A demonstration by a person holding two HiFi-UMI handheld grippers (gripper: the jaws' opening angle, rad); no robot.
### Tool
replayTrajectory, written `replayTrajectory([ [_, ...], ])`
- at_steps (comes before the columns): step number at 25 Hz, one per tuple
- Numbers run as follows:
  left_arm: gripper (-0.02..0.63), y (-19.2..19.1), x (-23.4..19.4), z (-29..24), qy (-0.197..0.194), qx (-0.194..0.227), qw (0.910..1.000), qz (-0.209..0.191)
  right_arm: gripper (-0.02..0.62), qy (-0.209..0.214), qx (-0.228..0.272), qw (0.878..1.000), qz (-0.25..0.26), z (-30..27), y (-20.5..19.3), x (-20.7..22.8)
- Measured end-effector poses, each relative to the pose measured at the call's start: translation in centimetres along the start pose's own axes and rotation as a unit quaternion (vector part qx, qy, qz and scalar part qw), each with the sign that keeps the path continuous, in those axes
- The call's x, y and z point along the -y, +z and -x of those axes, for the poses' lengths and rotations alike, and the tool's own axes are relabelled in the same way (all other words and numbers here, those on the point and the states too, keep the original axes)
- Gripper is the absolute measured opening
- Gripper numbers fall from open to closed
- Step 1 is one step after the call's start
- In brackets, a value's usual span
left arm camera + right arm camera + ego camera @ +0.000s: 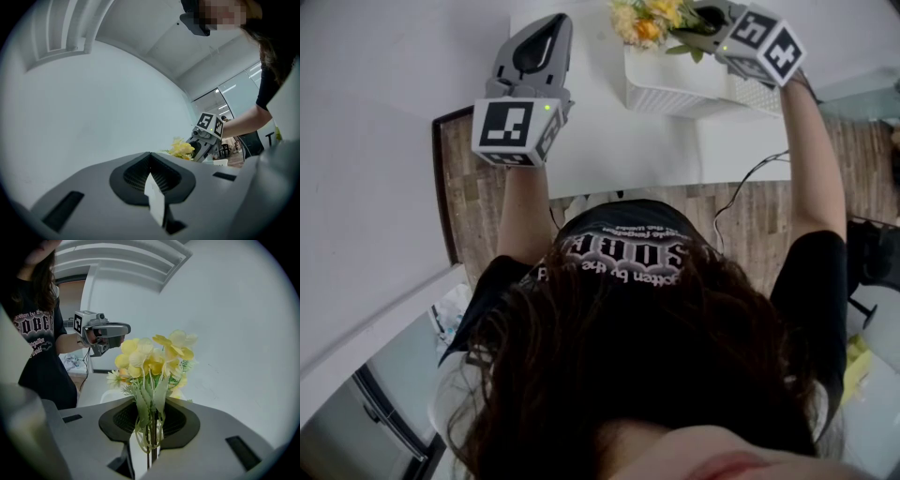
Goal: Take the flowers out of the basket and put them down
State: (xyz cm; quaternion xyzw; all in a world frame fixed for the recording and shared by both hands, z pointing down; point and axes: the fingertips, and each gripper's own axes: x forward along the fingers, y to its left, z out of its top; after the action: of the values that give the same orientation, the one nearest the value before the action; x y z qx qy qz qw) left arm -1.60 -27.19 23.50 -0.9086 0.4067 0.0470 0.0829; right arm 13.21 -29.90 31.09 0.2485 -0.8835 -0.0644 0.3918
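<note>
Fingers of the right gripper pinch the stems of the yellow flowers over the white basket on the desk. Thin stems could slip, or leaves could snag the rim and tip it. The right arm reaches forward, tilted down, while the left gripper hovers level, closed and empty.

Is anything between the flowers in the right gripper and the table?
Only the basket, which sits under the flowers held by the right gripper. The table beside it looks bare.
</note>
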Motion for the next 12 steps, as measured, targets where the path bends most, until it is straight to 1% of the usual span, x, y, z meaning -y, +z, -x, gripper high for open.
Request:
replayTrajectory([
  [5,0.0,0.0,-1.0,1.5,0.018,-0.004,0.9998,-0.002,0.121,0.012,0.0,1.0,0.011,-1.0,1.3,-0.7],
  [12,0.0,0.5,-1.1,2.7,0.043,-0.008,0.999,-0.009,0.121,0.029,0.009,0.999,0.027,-1.4,2.1,-1.2],
])
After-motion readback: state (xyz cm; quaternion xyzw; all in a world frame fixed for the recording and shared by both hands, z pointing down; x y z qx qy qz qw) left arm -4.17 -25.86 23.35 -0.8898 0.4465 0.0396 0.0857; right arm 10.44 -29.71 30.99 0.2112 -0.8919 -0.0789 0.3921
